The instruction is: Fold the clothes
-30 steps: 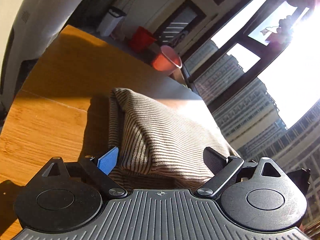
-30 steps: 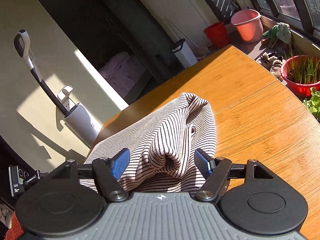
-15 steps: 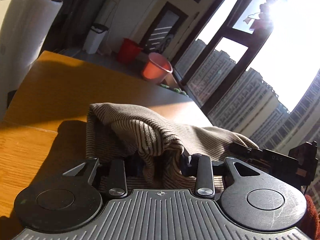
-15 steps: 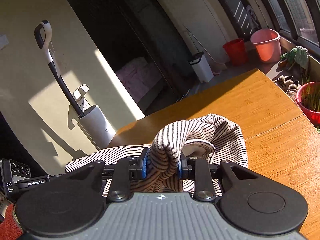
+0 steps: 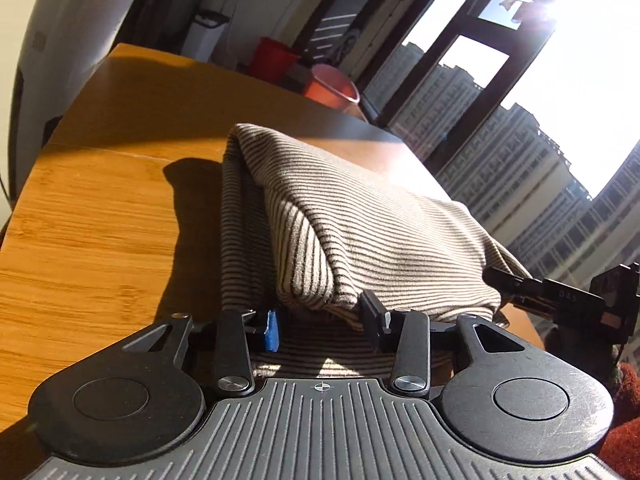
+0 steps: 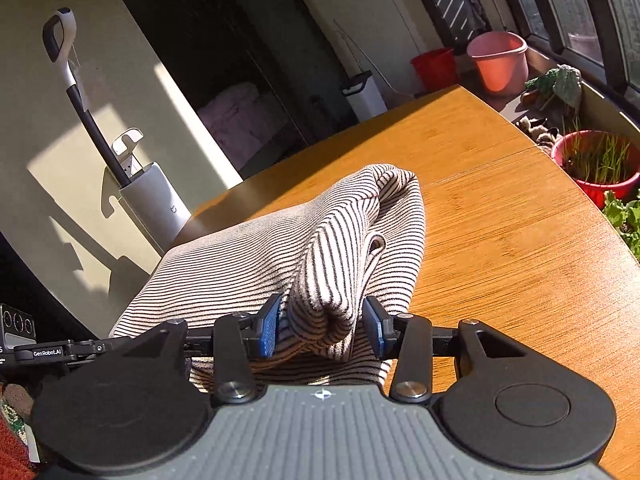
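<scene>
A striped beige-and-black garment [image 5: 360, 224] lies folded in a bundle on the wooden table [image 5: 92, 240]. My left gripper [image 5: 320, 326] is open; its blue-padded fingers stand on either side of the bundle's near corner, apart from the cloth. In the right wrist view the same garment [image 6: 280, 252] fills the middle. My right gripper [image 6: 322, 326] is open, with a bunched fold of the cloth between its pads, not pinched. The right gripper's body shows at the right edge of the left wrist view [image 5: 560, 300].
The table edge [image 6: 592, 200] runs close on the right, with a red plant pot [image 6: 596, 164] beyond it. A pink bucket [image 6: 496, 60] and a red bucket [image 6: 434, 68] stand on the floor. A white upright vacuum [image 6: 148, 196] stands left by the wall.
Half a second ago both grippers were shut on the garment and held it lifted. Now both have opened and the bundle rests on the table.
</scene>
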A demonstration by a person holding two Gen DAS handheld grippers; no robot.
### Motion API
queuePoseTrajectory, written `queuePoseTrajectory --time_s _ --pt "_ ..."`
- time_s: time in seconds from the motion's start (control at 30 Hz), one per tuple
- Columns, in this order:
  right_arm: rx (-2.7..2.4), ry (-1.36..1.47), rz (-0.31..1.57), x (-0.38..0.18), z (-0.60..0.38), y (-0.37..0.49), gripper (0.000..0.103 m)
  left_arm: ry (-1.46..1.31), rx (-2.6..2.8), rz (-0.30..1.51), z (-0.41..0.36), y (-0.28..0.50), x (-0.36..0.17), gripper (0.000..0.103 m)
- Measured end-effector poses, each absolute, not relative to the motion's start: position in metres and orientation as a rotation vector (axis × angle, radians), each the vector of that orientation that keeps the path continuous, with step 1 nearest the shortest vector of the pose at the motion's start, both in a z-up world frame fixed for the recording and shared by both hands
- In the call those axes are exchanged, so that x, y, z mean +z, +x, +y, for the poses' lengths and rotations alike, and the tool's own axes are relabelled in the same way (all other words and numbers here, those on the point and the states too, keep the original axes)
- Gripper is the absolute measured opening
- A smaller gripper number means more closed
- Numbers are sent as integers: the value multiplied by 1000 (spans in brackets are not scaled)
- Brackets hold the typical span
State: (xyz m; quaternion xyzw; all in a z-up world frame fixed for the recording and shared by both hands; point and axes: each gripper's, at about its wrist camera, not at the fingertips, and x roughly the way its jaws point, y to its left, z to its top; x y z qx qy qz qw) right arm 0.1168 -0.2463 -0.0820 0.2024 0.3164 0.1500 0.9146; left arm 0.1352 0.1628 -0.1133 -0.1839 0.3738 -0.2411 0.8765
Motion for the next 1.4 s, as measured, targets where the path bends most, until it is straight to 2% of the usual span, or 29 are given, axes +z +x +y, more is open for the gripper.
queuePoseTrajectory --time_s 0.03,0.07,0.13,0.23,0.33,0.5,0.57,0.67,0.83,0.97,1.0,1.1,1.2,1.27,1.3,1.4 --pt "298 395 649 -78 -247 116 64 -374 -493 766 165 135 -108 54" --pt "290 378 638 -74 -248 116 65 -363 -483 748 167 134 -103 57" --pt "285 358 580 -59 -254 113 66 -366 -492 710 173 127 -93 63" --pt "298 359 480 -35 -258 117 67 -430 -585 678 175 122 -77 85" --pt "341 318 420 -21 -248 133 67 -528 -739 714 162 125 -72 93" --pt "402 223 488 -35 -217 182 67 -533 -796 931 114 142 -109 94" --pt "375 190 544 -53 -208 194 67 -521 -777 951 108 150 -118 92" --pt "342 189 572 -75 -203 189 67 -504 -695 924 112 165 -115 90" --pt "329 205 547 -81 -194 148 70 -429 -587 866 121 206 -108 87" --pt "464 209 583 -78 -170 119 84 -348 -486 821 119 247 -100 87" --pt "526 195 598 -76 -161 113 91 -352 -459 819 120 258 -99 87" --pt "678 147 625 -70 -140 100 93 -408 -391 814 127 279 -89 88" --pt "697 90 593 -56 -134 97 94 -403 -371 750 134 270 -70 91" --pt "682 58 561 -47 -133 99 98 -367 -370 708 134 253 -56 95" --pt "655 52 551 -45 -135 105 101 -328 -368 689 130 242 -50 95" --pt "560 41 562 -48 -138 125 101 -224 -383 669 112 211 -39 95"
